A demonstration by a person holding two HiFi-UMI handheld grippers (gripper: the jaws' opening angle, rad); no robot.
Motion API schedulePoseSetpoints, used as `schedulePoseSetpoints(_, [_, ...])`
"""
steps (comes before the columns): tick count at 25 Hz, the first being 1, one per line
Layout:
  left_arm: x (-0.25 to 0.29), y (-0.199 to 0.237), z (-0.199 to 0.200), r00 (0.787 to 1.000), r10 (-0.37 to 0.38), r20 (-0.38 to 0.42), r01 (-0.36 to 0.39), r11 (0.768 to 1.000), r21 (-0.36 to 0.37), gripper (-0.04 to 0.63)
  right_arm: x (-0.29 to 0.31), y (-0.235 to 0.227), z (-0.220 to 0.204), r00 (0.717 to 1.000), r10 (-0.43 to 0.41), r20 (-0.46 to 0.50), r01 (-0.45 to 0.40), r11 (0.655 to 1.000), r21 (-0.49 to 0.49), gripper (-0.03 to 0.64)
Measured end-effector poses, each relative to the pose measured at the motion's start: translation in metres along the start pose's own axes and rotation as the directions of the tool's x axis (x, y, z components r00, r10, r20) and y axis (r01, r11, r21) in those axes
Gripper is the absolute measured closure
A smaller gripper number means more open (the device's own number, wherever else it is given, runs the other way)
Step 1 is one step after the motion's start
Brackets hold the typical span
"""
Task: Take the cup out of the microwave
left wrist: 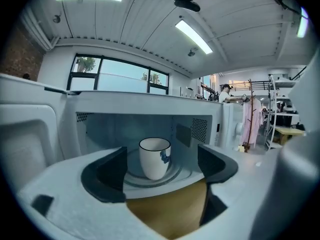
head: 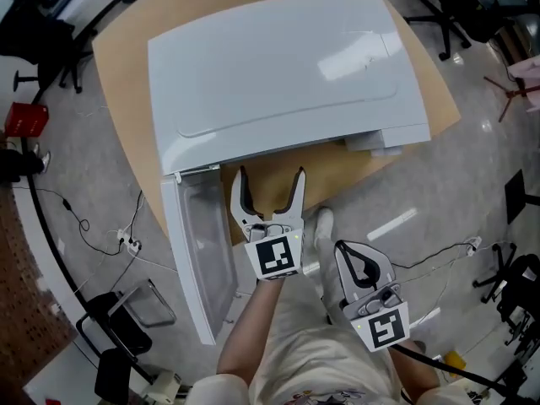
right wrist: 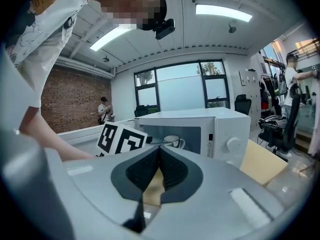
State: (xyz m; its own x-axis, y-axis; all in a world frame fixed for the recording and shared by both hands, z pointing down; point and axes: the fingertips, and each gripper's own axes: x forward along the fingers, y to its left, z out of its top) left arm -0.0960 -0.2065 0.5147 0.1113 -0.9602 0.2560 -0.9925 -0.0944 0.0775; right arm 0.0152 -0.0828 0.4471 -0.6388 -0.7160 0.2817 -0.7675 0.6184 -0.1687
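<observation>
A white microwave [head: 287,66] stands on a wooden table, its door [head: 198,251] swung open to the left. Inside, in the left gripper view, a white cup [left wrist: 155,157] with a blue mark stands upright on the glass turntable [left wrist: 176,173]. My left gripper [head: 271,175] is open in front of the opening, level with the cup, which shows between the jaws but farther in, untouched. My left gripper [left wrist: 161,170] holds nothing. My right gripper [head: 348,250] hangs lower and nearer to me, right of the left one, shut and empty [right wrist: 160,154]. Over its jaws the cup [right wrist: 172,141] shows far off.
The table [head: 337,171] juts out in front of the microwave under the left gripper. The control panel with a knob [right wrist: 233,144] is right of the opening. Office chairs [head: 439,11], a stool [head: 126,319] and cables [head: 101,234] stand and lie on the floor around.
</observation>
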Motion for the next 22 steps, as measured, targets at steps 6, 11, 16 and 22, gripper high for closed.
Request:
schedulePoseSetpoints(6, [0.038,0.006,-0.022,0.999,-0.007,-0.034,0.009,0.998,0.059,0.119,0.005,-0.005,-0.021,1.000,-0.021,-0.020,0.021,1.000,0.018,0.611])
schedulePoseSetpoints(11, [0.059,0.012,-0.033,0.999,-0.001,-0.040,0.004,0.997,0.081,0.110,0.003,-0.006,-0.029,0.999,-0.026,-0.033,0.027,0.999,0.028,0.611])
schedulePoseSetpoints(16, [0.080,0.020,-0.035,0.999,0.006,-0.031,-0.002,0.992,0.123,0.103,0.007,-0.006,-0.035,0.999,-0.025,-0.042,0.027,0.999,0.030,0.611])
schedulePoseSetpoints(22, [0.097,0.024,-0.033,1.000,0.024,-0.019,-0.021,0.989,0.148,0.103,0.006,-0.005,-0.036,0.999,-0.034,-0.031,0.035,0.998,0.053,0.611])
